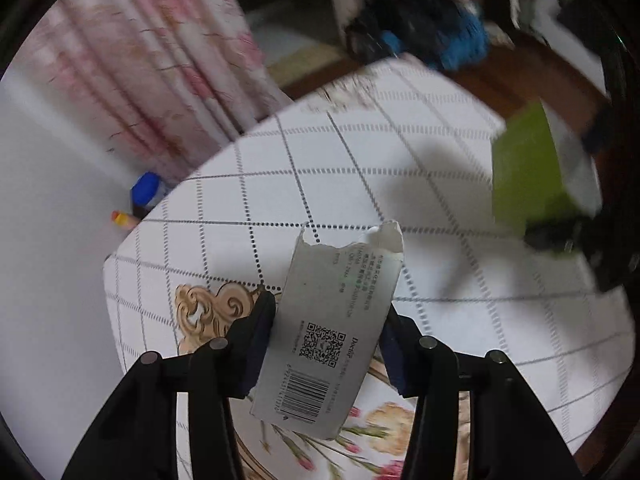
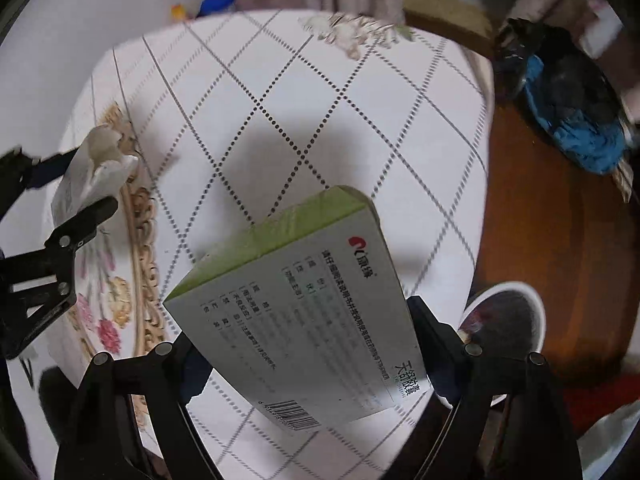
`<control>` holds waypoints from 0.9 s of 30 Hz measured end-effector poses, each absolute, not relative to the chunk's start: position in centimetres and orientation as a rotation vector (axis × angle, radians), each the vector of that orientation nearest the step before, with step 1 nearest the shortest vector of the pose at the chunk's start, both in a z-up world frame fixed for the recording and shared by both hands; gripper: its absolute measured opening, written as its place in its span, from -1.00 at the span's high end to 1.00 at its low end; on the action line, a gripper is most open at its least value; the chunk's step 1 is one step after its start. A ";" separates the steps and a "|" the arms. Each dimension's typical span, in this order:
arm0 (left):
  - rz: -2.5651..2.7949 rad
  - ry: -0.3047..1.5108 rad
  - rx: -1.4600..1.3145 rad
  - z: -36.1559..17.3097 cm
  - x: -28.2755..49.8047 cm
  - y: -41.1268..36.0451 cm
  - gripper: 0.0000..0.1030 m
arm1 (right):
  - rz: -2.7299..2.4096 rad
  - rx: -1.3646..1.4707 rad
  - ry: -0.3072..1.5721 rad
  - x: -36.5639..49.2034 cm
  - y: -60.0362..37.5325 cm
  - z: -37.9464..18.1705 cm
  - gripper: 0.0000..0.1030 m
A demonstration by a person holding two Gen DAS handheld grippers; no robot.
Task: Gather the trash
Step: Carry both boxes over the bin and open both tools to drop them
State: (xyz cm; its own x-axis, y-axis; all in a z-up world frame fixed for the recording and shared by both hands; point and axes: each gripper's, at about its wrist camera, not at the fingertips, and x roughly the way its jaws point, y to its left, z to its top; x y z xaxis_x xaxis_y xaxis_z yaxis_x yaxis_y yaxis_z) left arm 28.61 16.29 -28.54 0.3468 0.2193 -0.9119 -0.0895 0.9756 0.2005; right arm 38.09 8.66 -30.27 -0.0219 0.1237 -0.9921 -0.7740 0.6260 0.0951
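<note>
Two pieces of trash are being held at once, one in each gripper, both lifted clear of the counter [image 2: 360,92]. On the left, a torn white carton [image 1: 332,332], ragged along its far end and printed with a QR code and a barcode, is being clamped between the jaws of the left gripper [image 1: 326,340], which are closed narrowly on its two long sides. In the right wrist view the same gripper [image 2: 86,178] is being shown from the side, near the counter's left edge, with the carton's crumpled open end pointing away from it. On the right, a green box [image 2: 296,304] with a grey printed face is being gripped by the right gripper [image 2: 304,344], its jaws closed on the near end while the green end is being tilted up and away.

The counter's checked cloth is being shown bare between the two grippers, so pickup is judged done as far as these views reach; only disposal seems left. A white bin [image 2: 508,320] is being glimpsed just beyond the counter's right edge, beside the right gripper, and is judged the likely destination. A dark bag with blue [image 2: 572,120] is lying on the floor further off.

Both grippers are being held low and level over the counter, well apart.
</note>
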 end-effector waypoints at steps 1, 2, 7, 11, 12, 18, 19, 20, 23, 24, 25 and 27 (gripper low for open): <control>0.218 1.179 0.103 -27.9 28.0 15.8 0.11 | 0.781 -0.553 1.405 37.6 7.6 -29.8 -0.69; 0.233 1.157 0.075 -27.2 27.4 15.4 0.11 | 0.775 -0.527 1.392 37.2 7.2 -29.7 -0.69; 0.350 1.089 -0.087 -25.0 25.0 13.5 0.11 | 0.729 -0.346 1.312 35.0 2.4 -28.3 -0.68; 0.415 1.032 -0.175 -23.8 23.7 11.8 0.11 | 0.695 -0.231 1.245 34.8 -1.0 -27.9 -0.68; 0.420 1.022 -0.187 -23.4 23.5 11.2 0.11 | 0.689 -0.206 1.228 34.6 -1.9 -27.7 -0.68; 0.420 0.950 -0.197 -20.8 24.0 5.9 0.11 | 0.639 -0.084 1.134 34.5 -8.9 -23.8 -0.67; 0.404 0.936 -0.196 -20.1 24.5 4.7 0.11 | 0.627 -0.066 1.120 34.5 -10.2 -23.1 -0.67; 0.398 0.929 -0.196 -19.6 24.7 3.9 0.11 | 0.618 -0.053 1.110 34.7 -11.5 -22.4 -0.67; 0.348 0.898 -0.190 -18.4 26.9 0.4 0.11 | 0.573 -0.012 1.074 35.8 -15.9 -20.6 -0.67; 0.336 0.892 -0.190 -18.2 27.4 -0.5 0.11 | 0.553 0.007 1.064 36.4 -17.8 -20.0 -0.67; 0.315 0.891 -0.190 -18.0 28.3 -1.7 0.11 | 0.537 0.019 1.056 36.8 -19.1 -19.6 -0.67; 0.271 0.890 -0.190 -18.0 30.3 -4.1 0.11 | 0.501 0.030 1.049 37.9 -21.7 -19.3 -0.67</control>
State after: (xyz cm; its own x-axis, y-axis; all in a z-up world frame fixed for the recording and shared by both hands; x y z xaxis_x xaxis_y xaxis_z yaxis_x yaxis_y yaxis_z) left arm 30.32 -4.11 -18.00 0.5987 0.1539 -0.7860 -0.3109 0.9491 -0.0509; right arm 37.94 -21.75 -19.25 0.3971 0.4090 -0.8216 -0.3812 0.8878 0.2578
